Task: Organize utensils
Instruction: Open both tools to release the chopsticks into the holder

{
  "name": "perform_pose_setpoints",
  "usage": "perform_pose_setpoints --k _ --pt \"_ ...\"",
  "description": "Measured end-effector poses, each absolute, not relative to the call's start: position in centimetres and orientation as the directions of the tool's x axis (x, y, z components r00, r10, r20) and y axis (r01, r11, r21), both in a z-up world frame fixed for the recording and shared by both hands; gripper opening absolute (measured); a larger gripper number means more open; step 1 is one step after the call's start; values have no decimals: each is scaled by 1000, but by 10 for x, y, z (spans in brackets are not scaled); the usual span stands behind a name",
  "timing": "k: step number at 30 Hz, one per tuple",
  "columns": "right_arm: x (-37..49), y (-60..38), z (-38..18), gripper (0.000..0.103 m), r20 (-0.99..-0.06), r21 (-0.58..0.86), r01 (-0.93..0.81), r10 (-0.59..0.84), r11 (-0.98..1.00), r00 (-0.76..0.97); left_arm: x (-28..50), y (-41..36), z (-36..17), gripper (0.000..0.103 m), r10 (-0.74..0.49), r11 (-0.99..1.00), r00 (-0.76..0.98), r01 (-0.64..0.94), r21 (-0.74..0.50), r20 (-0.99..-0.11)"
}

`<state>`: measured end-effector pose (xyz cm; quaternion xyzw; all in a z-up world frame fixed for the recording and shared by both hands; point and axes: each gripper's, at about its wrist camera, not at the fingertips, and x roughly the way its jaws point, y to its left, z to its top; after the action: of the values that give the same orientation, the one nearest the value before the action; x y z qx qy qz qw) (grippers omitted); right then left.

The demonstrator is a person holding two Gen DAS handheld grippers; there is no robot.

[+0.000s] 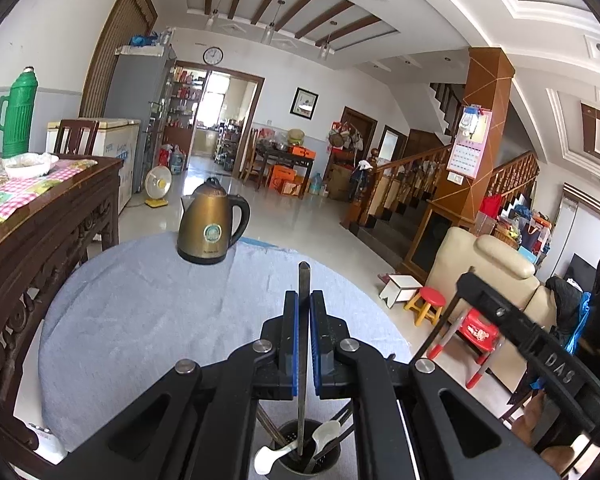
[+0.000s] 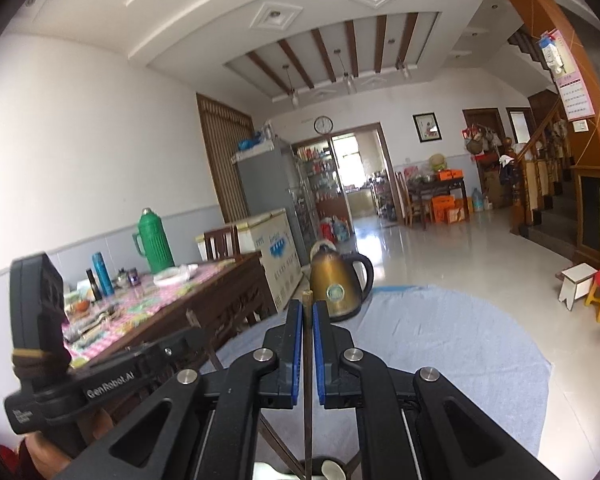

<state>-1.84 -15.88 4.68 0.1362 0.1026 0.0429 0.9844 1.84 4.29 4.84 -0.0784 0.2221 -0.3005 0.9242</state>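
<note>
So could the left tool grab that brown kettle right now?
Probably not as things stand. The left tool is already shut on a slim dark utensil, so nothing is free to grip. The path across the grey cloth to the kettle looks clear, though.

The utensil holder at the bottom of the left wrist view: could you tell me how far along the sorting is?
Done: the utensil holder already contains two white spoons and some chopsticks. In hand: the left gripper is shut on a metal utensil with its lower end in the holder; the right gripper is shut on a brown chopstick above it. Left: releasing both. No stray utensils show on the blue cloth.
</note>
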Motion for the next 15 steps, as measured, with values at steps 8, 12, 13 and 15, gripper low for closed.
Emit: perform_pose_setpoints --k 8,12,13,15 --pt "-13 -165 23 6 -258 291 -43 122 956 958 15 37 42 5 -580 815 717 512 -273 -387" --pt "-10 -168 13 6 -286 298 -32 121 954 950 13 32 38 5 -567 824 718 506 -255 -405" --pt "-9 -169 10 6 -294 302 -27 120 953 948 12 30 37 5 -558 829 721 503 -245 -411" --pt "-7 -171 5 6 -310 313 -17 119 950 943 10 27 35 5 -548 835 723 498 -233 -420"
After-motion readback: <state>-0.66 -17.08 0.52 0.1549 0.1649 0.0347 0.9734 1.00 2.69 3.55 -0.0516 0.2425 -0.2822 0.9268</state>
